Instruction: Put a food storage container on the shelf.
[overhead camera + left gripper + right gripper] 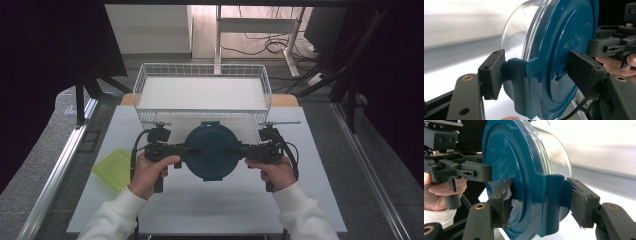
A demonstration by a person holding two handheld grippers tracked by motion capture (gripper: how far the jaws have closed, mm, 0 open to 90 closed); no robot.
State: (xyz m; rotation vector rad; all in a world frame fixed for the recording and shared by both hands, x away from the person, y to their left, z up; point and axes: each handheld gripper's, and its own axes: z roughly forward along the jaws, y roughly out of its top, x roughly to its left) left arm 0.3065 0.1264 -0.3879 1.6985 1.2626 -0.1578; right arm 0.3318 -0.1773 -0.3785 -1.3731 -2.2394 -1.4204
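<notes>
White surface (210,200) spreads under everything, with a wire basket (202,90) at its twelve o'clock end, a white sheet lining the basket's floor. A round bowl (210,150) with a teal lid sits at the middle of the high view, just at six o'clock from the basket's front wall and overlapping it in the picture. In the left tool's own view the bowl (516,32) has clear walls under the teal lid (566,50); in the right tool's view the same lid (509,165) faces the camera side-on.

At eight o'clock from the bowl a lime-green lid (115,167) lies flat near the surface's edge, well apart from the bowl.

Left tool (181,150) grips the bowl at nine o'clock: its jaws are partly closed, one pad on the lid's face and the other on the latch tab (516,75). Right tool (241,149) clamps the bowl at three o'clock the same way, jaws partly closed on the opposite latch tab (554,195). A white-sleeved hand (152,172) holds each tool.
</notes>
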